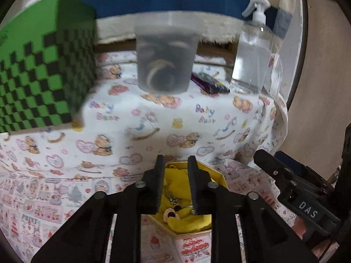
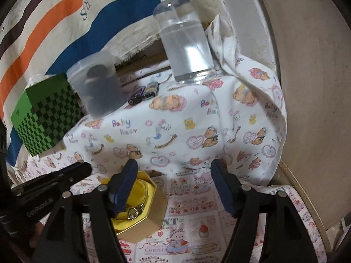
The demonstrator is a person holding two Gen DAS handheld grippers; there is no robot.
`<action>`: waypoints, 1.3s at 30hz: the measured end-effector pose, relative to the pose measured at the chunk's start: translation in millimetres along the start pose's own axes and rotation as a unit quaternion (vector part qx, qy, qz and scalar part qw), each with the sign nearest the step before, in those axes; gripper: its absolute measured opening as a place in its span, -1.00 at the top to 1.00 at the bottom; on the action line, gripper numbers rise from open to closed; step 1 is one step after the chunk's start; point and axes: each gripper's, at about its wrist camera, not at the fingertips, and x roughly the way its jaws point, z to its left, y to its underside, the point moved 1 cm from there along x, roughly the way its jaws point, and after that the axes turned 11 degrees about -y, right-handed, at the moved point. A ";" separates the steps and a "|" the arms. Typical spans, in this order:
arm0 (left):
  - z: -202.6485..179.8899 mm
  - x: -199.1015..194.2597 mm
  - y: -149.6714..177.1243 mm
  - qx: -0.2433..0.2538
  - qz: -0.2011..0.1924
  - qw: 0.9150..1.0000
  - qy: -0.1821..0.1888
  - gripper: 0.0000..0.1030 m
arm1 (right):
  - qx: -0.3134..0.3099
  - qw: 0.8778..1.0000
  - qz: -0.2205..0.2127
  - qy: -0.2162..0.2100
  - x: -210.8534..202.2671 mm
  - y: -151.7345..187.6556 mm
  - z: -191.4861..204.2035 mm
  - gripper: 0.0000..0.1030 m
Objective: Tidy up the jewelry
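Note:
A gold hexagonal box (image 1: pixel 195 233) lined with yellow cloth (image 1: pixel 175 175) holds small jewelry pieces (image 1: pixel 173 213). My left gripper (image 1: pixel 175 164) hovers just above it, black jaws partly open with nothing between them. In the right wrist view the same box (image 2: pixel 153 210) lies at lower left with a gold bangle and ring (image 2: pixel 135 212) inside. My right gripper (image 2: pixel 175 168) is open wide and empty, its left blue finger (image 2: pixel 122 186) over the box. A frosted plastic tub (image 1: pixel 166 57) holding bangles stands at the back.
A green checkered box (image 1: pixel 41 70) stands at the left, a clear pump bottle (image 1: pixel 254 50) at the back right, a small dark purple item (image 1: pixel 208 83) between tub and bottle. A teddy-print cloth (image 2: pixel 175 127) covers the raised surface; its edge drops at the right.

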 end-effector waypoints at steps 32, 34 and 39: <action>108.8 -151.1 69.3 -0.041 -0.181 0.971 -0.150 -0.99 | -0.147 0.982 -0.081 -0.082 -73.9 36.1 109.1 -1.00; 114.1 -146.2 74.8 -0.051 -0.174 0.971 -0.154 -0.99 | -0.144 0.982 -0.079 -0.088 -71.0 41.1 107.0 -1.00; 118.7 -138.6 86.8 -0.045 -0.165 0.971 -0.165 -0.99 | -0.159 0.981 -0.065 -0.094 -63.2 51.2 106.2 -1.00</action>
